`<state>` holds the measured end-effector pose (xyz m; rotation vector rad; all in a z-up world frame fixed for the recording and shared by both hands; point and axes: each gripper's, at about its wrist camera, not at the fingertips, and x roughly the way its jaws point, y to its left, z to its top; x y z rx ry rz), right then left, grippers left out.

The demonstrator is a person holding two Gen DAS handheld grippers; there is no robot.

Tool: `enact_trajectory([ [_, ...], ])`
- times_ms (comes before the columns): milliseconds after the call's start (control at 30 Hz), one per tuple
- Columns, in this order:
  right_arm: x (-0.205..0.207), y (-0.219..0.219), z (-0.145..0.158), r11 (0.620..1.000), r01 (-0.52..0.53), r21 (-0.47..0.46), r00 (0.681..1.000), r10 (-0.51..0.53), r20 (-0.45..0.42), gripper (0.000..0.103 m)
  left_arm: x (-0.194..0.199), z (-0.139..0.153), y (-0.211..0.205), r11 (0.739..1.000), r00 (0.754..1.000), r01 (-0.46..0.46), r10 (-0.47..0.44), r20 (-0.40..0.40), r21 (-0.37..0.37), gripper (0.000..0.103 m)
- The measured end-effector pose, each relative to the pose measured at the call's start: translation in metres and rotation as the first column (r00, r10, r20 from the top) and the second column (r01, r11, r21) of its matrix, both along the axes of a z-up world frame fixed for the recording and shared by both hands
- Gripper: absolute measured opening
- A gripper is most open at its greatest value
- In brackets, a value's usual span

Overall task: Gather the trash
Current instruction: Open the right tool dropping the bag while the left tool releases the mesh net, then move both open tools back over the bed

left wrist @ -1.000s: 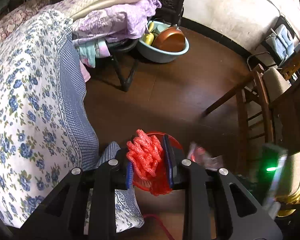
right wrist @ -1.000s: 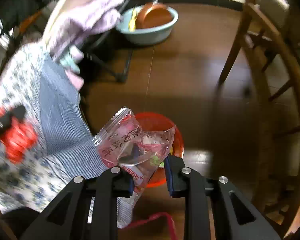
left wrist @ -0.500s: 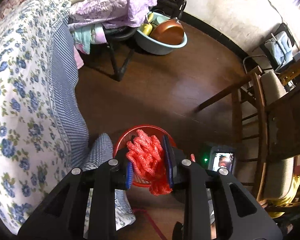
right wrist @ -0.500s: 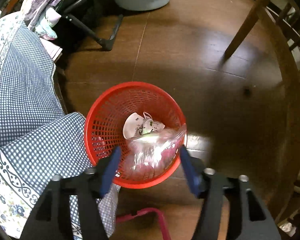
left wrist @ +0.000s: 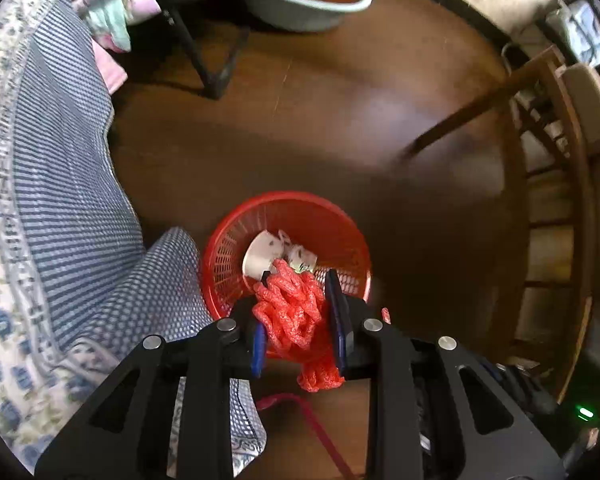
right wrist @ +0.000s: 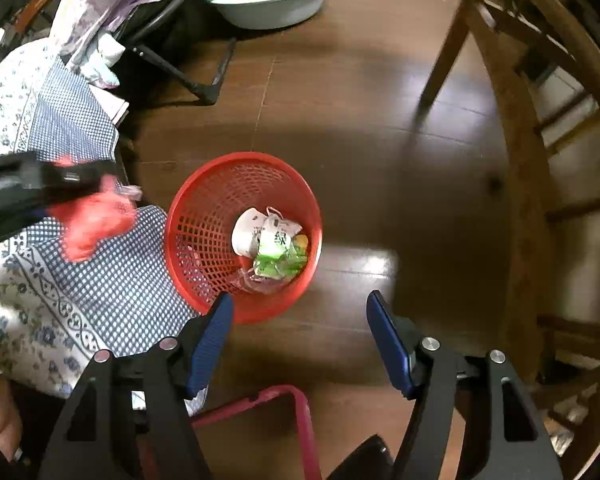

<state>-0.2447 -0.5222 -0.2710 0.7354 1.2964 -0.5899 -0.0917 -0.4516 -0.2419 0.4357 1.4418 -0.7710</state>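
Note:
A red mesh basket stands on the dark wooden floor beside the bed. White crumpled paper, a green wrapper and a clear plastic bag lie inside it. My left gripper is shut on a bunch of red foam netting, held just over the basket's near rim. In the right wrist view that netting appears blurred at the left. My right gripper stands open with nothing between its fingers, just in front of the basket.
A blue-patterned bedspread hangs at the left, touching the basket. A pale blue basin with a brown bowl sits on the floor at the back, next to a folding stand. Wooden chairs are at the right. A pink frame lies below.
The right gripper opened and dropped the clear plastic bag into the basket. The left gripper came down towards the basket, still holding the red netting.

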Motion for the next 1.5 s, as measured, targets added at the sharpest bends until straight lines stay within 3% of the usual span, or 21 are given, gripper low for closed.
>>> enact_trajectory([
  [233, -0.001, -0.008, 0.004, 1.0, 0.011, -0.01, 1.0, -0.011, 0.018, 0.068, 0.003, -0.025, 0.0, 0.999, 0.999, 0.01, -0.008, -0.031, 0.052, 0.036],
  [367, -0.004, -0.01, 0.001, 1.0, 0.013, -0.001, 1.0, -0.013, 0.008, 0.068, 0.003, -0.026, -0.002, 0.998, 0.999, 0.005, -0.003, -0.035, 0.057, 0.065],
  [467, -0.005, -0.011, 0.001, 1.0, 0.019, 0.0, 1.0, -0.019, 0.011, 0.068, 0.0, -0.023, -0.005, 0.998, 1.0, 0.027, -0.027, -0.003, 0.062, 0.073],
  [600, -0.005, -0.013, 0.003, 1.0, 0.024, -0.005, 1.0, -0.024, 0.017, 0.068, -0.002, -0.021, -0.006, 0.997, 0.999, 0.039, -0.04, 0.018, 0.073, 0.074],
  [733, -0.007, -0.013, 0.003, 1.0, 0.022, -0.005, 1.0, -0.022, 0.016, 0.068, 0.0, -0.005, -0.006, 0.999, 1.0, 0.025, -0.025, 0.015, 0.026, 0.074],
  [967, -0.009, -0.016, 0.008, 0.999, 0.042, -0.006, 0.999, -0.042, 0.009, 0.069, -0.006, 0.044, -0.007, 0.997, 0.996, 0.03, -0.024, 0.085, -0.065, 0.074],
  [1067, -0.011, -0.018, 0.017, 0.998, 0.055, -0.022, 0.998, -0.054, 0.02, 0.074, -0.015, 0.081, -0.003, 0.991, 0.991, 0.04, -0.023, 0.13, -0.129, 0.075],
  [1133, -0.011, -0.016, 0.029, 0.998, 0.05, -0.04, 0.998, -0.048, 0.038, 0.075, -0.019, 0.11, 0.004, 0.983, 0.984, 0.048, -0.016, 0.177, -0.177, 0.081],
  [1267, -0.004, -0.005, 0.055, 0.996, 0.01, -0.088, 0.997, -0.004, 0.075, 0.079, -0.02, 0.168, 0.032, 0.964, 0.96, 0.036, 0.04, 0.276, -0.263, 0.086],
  [1500, 0.031, 0.042, 0.115, 0.98, -0.103, -0.169, 0.979, 0.13, 0.159, 0.079, 0.005, 0.224, 0.11, 0.949, 0.917, -0.062, 0.176, 0.357, -0.309, 0.091],
])
